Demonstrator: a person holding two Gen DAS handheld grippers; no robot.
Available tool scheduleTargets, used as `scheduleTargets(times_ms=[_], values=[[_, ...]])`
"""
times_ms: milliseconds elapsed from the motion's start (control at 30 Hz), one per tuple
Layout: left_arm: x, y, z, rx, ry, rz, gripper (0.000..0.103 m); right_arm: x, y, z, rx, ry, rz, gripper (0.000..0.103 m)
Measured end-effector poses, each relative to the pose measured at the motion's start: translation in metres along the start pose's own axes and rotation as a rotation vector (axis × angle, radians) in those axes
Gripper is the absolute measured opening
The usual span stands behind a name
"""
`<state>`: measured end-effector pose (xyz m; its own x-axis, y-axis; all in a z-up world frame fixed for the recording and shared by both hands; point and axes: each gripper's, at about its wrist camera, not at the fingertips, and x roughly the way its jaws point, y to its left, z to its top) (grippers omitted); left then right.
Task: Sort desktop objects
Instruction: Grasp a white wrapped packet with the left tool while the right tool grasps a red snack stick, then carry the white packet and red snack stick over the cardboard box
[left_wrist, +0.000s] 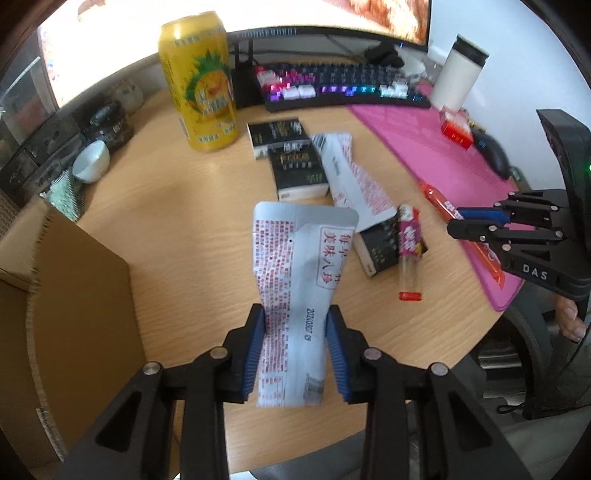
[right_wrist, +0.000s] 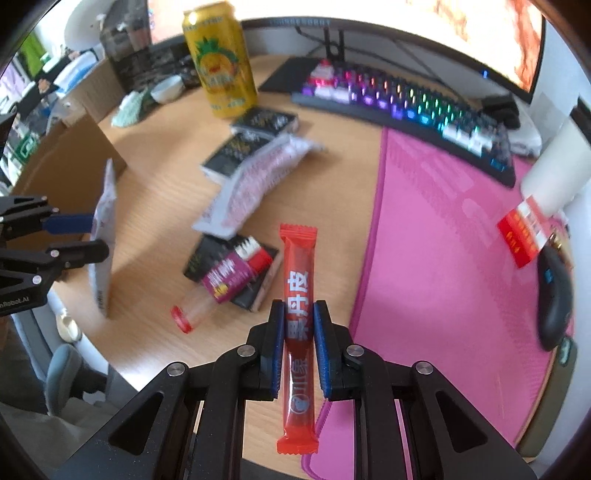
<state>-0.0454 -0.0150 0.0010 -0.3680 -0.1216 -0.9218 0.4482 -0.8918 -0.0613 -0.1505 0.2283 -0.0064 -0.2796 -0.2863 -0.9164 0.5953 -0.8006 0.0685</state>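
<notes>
My left gripper (left_wrist: 295, 332) is shut on a white sachet with red print (left_wrist: 295, 273), held upright above the wooden desk (left_wrist: 177, 199). In the right wrist view that sachet (right_wrist: 103, 236) hangs edge-on at the left. My right gripper (right_wrist: 300, 332) is shut on a long red snack stick (right_wrist: 299, 295), lifted over the desk beside the pink mat (right_wrist: 443, 240). Left on the desk: a second white sachet (left_wrist: 351, 177), black packets (left_wrist: 295, 166), and a clear tube with a purple label and red cap (left_wrist: 410, 251).
A yellow pineapple can (left_wrist: 199, 81) stands at the back, with a lit keyboard (left_wrist: 332, 85) and monitor behind. A white tumbler (left_wrist: 458, 74), a red box (left_wrist: 456, 129) and a black mouse (right_wrist: 554, 299) lie at the right. A cardboard box (left_wrist: 74, 280) stands left.
</notes>
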Motion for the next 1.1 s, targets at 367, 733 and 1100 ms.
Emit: scheduleTargets(times_ms=[367,733,1100], values=[[-0.115,0.056,-0.005,-0.068,-0.218,-0.002,0.035,-0.083,0.061,0.067,-0.192,-0.132,0.026,0.017],[-0.178,0.139,-0.052,-0.267,-0.306,0.078,0.014,-0.101,0.234,0.133,-0.466,-0.193,0.283,0.017],[-0.141,0.192,-0.088,-0.39,-0.205,0.143,0.015,-0.012,0.313,0.142,-0.47,-0.039,0.322,0.018]])
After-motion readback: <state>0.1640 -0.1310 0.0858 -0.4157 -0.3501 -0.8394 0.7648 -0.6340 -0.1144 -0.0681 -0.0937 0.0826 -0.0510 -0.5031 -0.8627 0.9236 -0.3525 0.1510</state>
